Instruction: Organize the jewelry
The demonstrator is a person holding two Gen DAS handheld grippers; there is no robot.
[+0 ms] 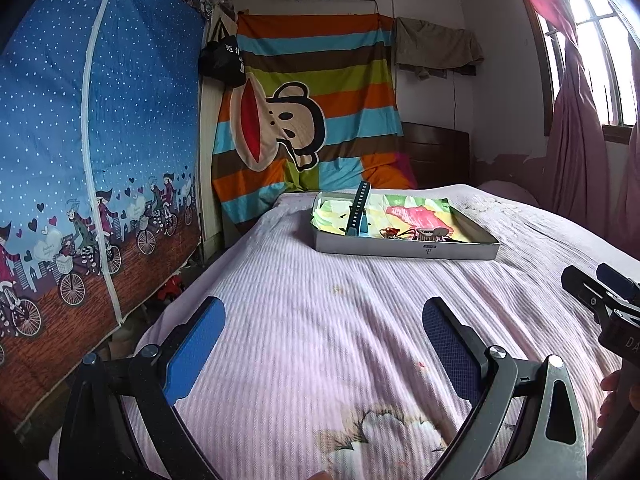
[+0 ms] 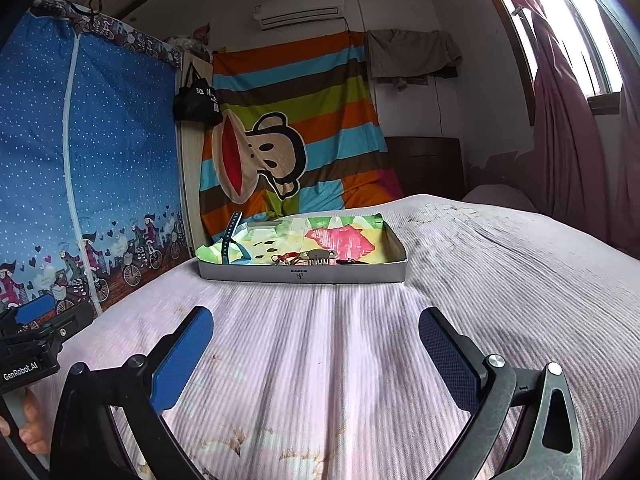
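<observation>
A shallow grey box tray [image 1: 404, 250] [image 2: 304, 274] lined with colourful cloth sits on the pink bed. In it a dark teal watch strap [image 1: 359, 208] [image 2: 229, 238] stands up at the left. Small jewelry pieces, a red one [image 1: 390, 233] [image 2: 286, 258] and a comb-like clip [image 1: 434, 234] [image 2: 322, 255], lie near the front wall. My left gripper [image 1: 324, 320] is open and empty above the bedspread, well short of the tray. My right gripper [image 2: 316, 330] is open and empty too. It also shows at the right edge of the left wrist view [image 1: 600, 292].
The pink ribbed bedspread [image 1: 320, 320] [image 2: 480, 280] covers the bed. A blue fabric wardrobe [image 1: 80, 140] [image 2: 80, 160] stands at the left. A striped monkey sheet [image 1: 304, 120] [image 2: 288, 136] hangs behind the bed. Pink curtains [image 1: 576, 120] and a window are at the right.
</observation>
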